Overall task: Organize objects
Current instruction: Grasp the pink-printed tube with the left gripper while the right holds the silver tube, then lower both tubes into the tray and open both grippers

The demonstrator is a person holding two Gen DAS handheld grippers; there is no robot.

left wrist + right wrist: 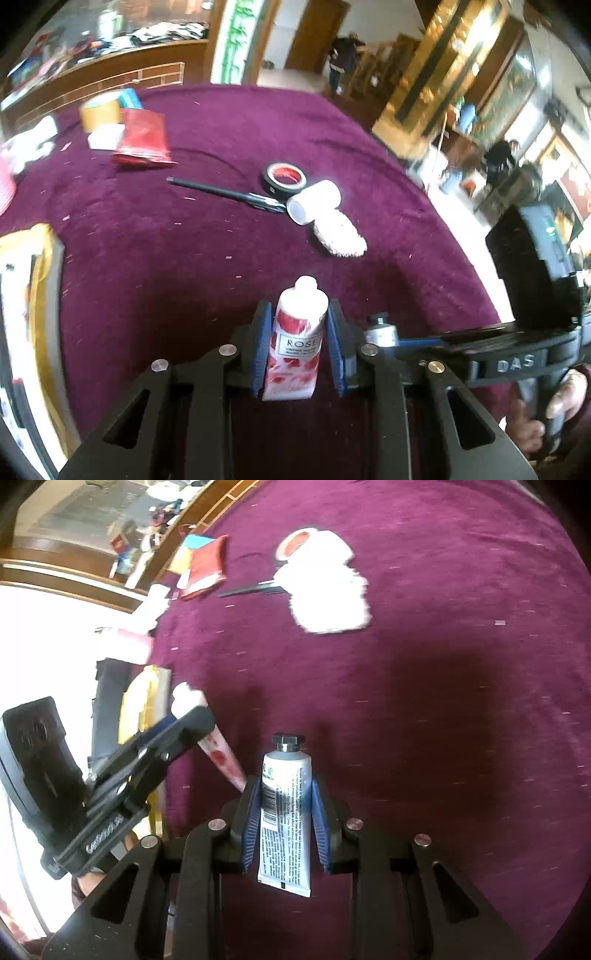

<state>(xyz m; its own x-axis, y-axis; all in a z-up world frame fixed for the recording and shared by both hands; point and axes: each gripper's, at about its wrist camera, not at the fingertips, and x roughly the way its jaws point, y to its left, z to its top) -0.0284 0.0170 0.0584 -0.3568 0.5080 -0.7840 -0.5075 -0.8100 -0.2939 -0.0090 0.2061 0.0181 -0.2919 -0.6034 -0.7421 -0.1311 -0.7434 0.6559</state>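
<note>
Plush maroon tablecloth (184, 240), open ahead: your left gripper (299, 332) clamps a soft rose-print tube (297, 339), your right gripper (284, 812) a white-blue printed tube (282, 819), both lifted.

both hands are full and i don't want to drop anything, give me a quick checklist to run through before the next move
1. Left gripper pads pressed on the rose tube: ok, blue pads sit against both sides.
2. Right gripper closed on the grey tube: ok, held with its black cap up.
3. Both tube caps on: ok.
4. Grippers apart from each other: ok, side by side with a gap, though close.
5. Loose items out of the way: ok, tape roll, pen and white roll lie farther out on the purple cloth.
6. Place to put the tubes down: cannot tell, no clear container shows.
</note>
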